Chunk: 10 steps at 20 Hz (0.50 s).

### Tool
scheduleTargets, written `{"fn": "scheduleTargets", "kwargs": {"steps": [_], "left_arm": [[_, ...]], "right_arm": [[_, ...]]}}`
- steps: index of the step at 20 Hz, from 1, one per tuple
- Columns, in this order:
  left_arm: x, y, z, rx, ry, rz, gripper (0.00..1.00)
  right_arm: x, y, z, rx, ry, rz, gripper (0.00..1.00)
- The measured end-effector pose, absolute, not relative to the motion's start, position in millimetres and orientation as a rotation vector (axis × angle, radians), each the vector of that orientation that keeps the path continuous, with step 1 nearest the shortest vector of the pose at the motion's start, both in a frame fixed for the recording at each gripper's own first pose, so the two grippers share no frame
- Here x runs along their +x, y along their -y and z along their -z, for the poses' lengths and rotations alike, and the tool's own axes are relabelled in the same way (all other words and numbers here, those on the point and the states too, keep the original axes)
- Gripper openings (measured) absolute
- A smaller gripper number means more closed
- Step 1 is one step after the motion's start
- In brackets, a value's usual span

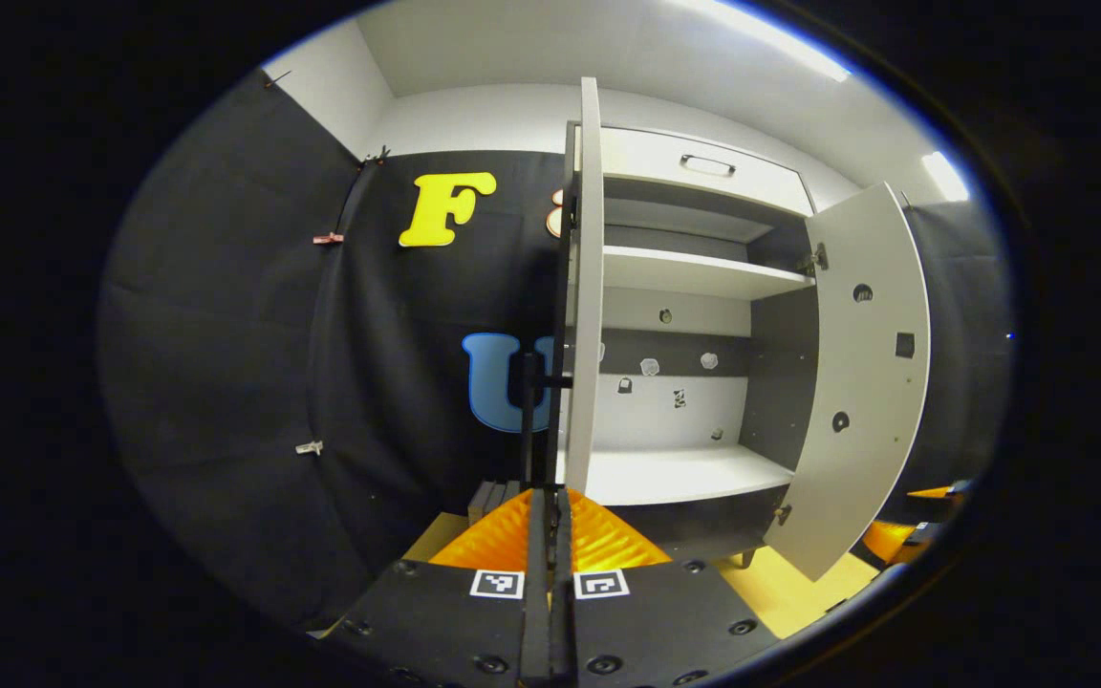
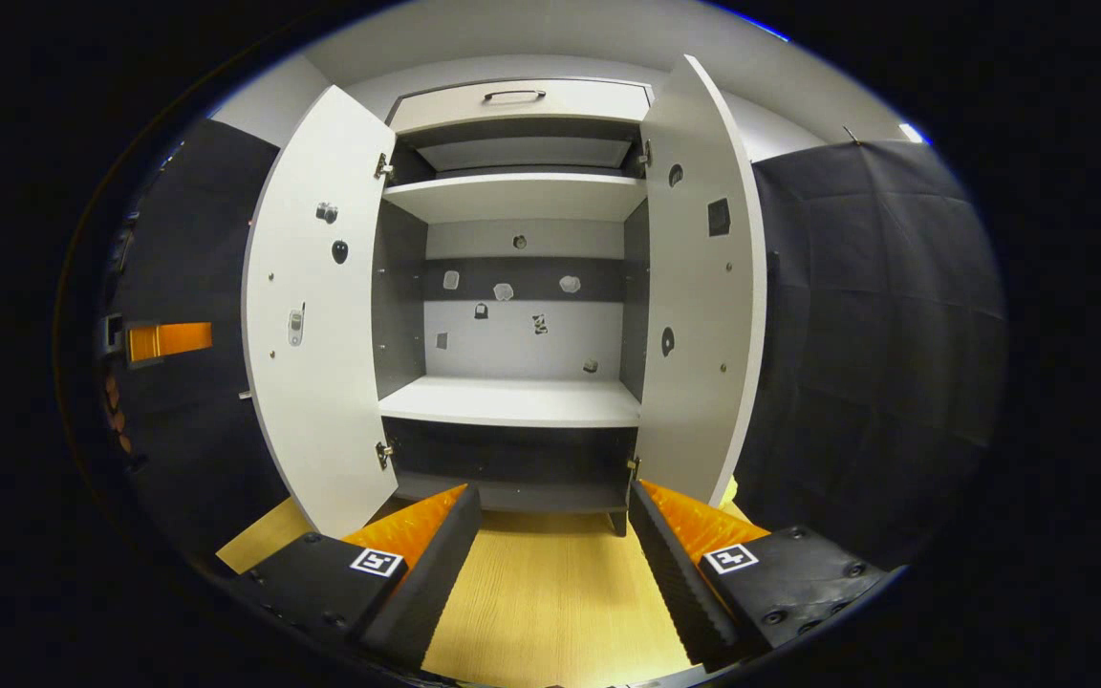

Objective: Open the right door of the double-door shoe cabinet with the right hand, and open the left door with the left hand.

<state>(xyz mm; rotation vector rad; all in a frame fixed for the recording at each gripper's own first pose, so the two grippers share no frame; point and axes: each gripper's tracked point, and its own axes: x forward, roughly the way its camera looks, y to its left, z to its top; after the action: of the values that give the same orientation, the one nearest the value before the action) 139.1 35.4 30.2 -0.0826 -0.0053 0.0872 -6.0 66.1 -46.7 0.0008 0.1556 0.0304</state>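
Left gripper (image 1: 549, 516) has its fingers pressed close together, just a thin slit between them, pointing straight ahead and level. Right gripper (image 2: 550, 535) is spread wide, fingers (image 2: 436, 545) well apart, also aimed forward, holding nothing between them.

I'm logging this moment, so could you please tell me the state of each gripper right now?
Left gripper: shut, fingers together, apparently holding nothing, just beside the left door's edge.
Right gripper: open, holding nothing.
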Motion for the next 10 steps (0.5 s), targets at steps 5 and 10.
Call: {"fn": "scheduleTargets", "kwargs": {"steps": [5, 10], "left_arm": [[104.9, 1.7, -13.4, -0.139, -0.006, -0.141, 0.05], [89.7, 39.8, 28.5, -0.066, -0.091, -0.184, 0.17]], "right_arm": [[-7.0, -26.1, 29.1, 0.040, -0.142, -0.016, 0.98], [-23.9, 18.6, 37.1, 0.047, -0.151, -0.004, 0.98]]}}
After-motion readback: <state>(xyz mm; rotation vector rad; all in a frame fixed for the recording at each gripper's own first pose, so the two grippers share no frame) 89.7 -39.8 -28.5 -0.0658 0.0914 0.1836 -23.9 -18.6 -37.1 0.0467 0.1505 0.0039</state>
